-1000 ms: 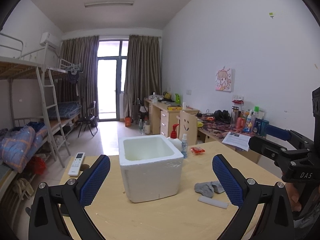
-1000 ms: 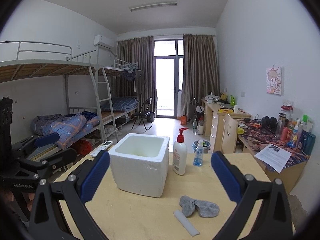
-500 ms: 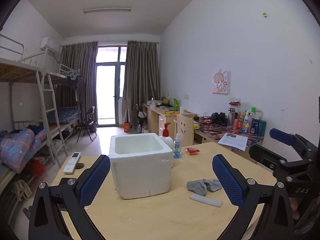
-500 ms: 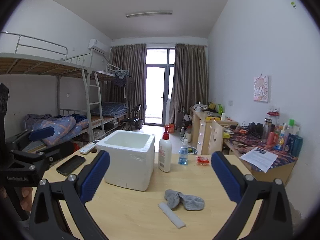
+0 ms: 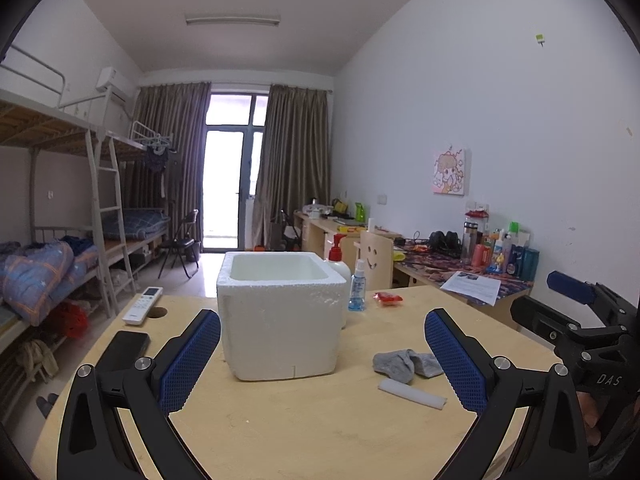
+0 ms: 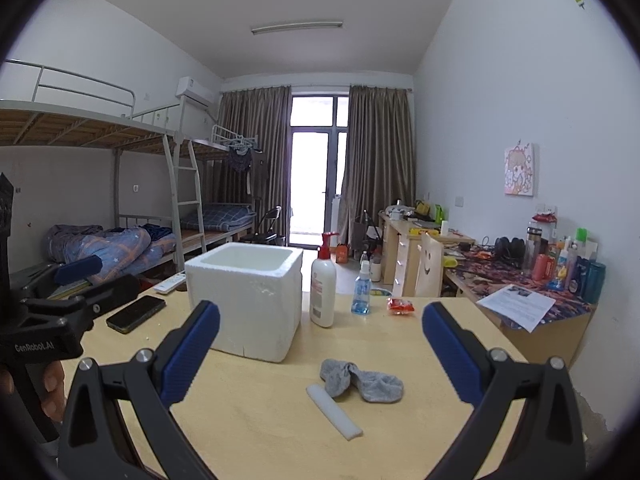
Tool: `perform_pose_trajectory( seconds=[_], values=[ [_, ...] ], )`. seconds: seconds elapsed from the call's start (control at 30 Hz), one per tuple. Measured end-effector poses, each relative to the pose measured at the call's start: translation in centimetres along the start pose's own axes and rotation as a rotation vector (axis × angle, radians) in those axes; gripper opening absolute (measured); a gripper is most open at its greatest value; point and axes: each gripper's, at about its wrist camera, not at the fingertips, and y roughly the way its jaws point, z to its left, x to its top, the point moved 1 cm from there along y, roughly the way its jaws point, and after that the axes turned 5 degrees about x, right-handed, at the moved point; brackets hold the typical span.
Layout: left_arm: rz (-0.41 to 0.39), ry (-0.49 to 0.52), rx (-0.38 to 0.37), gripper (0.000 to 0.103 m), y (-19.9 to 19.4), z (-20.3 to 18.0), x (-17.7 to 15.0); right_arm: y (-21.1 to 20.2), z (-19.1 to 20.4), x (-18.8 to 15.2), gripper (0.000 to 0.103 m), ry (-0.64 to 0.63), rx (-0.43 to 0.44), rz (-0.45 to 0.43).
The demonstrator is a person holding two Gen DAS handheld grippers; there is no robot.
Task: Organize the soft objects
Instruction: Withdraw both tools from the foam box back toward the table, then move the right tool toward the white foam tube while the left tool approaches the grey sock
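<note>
Now both grippers, left gripper point(image 5: 322, 358) and right gripper point(image 6: 320, 354), have dropped lower toward the pale wooden surface point(image 6: 248, 408), jaws apart and empty (approach begun); the crumpled grey sock point(image 6: 362, 381) lies beside the white foam box point(image 6: 246, 294).

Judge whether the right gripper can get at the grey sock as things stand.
Probably yes. The right gripper is open and empty, and the sock lies in the open on the table ahead of it; only a white stick touches its near edge.

Side-by-side forward views (shared table point(image 5: 320, 432))
</note>
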Motion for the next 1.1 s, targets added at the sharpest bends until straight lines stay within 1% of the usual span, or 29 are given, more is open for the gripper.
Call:
perform_pose_trajectory(
  seconds=[0.13,0.3,0.47,0.6,0.7,0.87,1.03,1.1],
  values=[
    [-0.008,-0.022,-0.028,0.102,0.1,0.0,-0.9,0.2,-0.4,-1.0,0.102,0.023,0.000,0.011],
    [0.002,-0.010,-0.038,0.102,0.7,-0.5,-2.1,0.5,-1.2,-2.3,0.102,0.045,-0.027,0.051],
    [0.062,-0.013,-0.038,0.102,1.9,-0.8,-3.2,0.3,-2.1,-3.1,0.102,0.065,-0.028,0.055],
    [0.089,-0.015,-0.036,0.102,2.7,-1.3,-4.0,0.5,-3.2,-3.7,0.102,0.098,-0.021,0.065],
    [0.116,-0.009,-0.049,0.102,3.4,-2.0,-4.5,1.0,-3.9,-4.1,0.102,0.108,-0.031,0.082],
    [0.134,0.014,-0.069,0.102,4.4,-3.2,-4.5,1.5,-5.0,-4.8,0.102,0.126,-0.038,0.107],
    [0.134,0.032,-0.074,0.102,5.0,-3.8,-4.4,1.9,-5.4,-4.8,0.102,0.101,-0.006,0.122],
    [0.145,0.035,-0.072,0.102,5.6,-3.9,-4.5,2.3,-5.5,-4.9,0.102,0.091,0.018,0.138]
  ],
)
